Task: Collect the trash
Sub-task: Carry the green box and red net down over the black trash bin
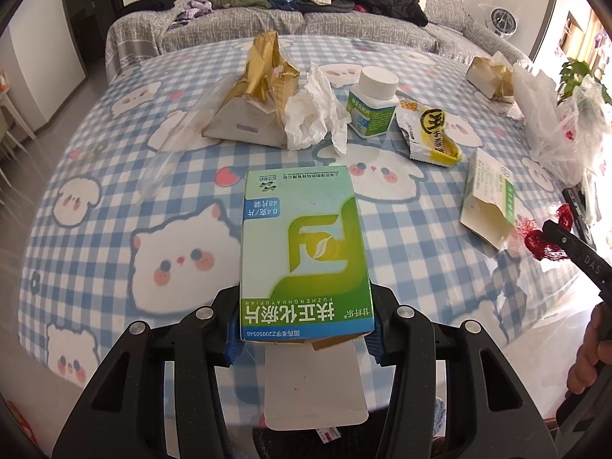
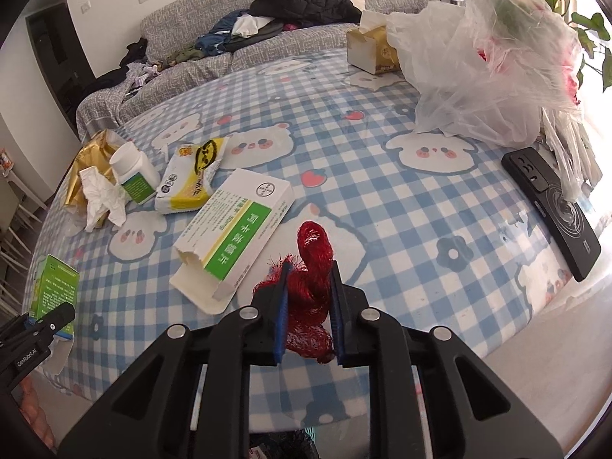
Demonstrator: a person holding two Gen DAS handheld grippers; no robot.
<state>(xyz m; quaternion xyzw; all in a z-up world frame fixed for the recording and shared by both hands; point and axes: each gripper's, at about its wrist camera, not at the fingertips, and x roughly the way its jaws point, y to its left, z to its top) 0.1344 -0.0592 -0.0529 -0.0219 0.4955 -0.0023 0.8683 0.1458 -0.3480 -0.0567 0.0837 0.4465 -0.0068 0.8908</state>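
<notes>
My left gripper is shut on a green and white medicine box, held above the round table with its end flap hanging open toward me. From the right wrist view the same box shows at the far left. My right gripper is shut on a wad of red mesh netting, lifted just off the tablecloth. On the table lie an opened white and green carton, a yellow snack wrapper, a white pill bottle, a crumpled tissue and a torn gold and white box.
A heap of clear plastic bags and a tissue box sit at the table's far right. A black phone lies near the right edge. Behind the table a grey sofa is strewn with clothes. A hand shows at right.
</notes>
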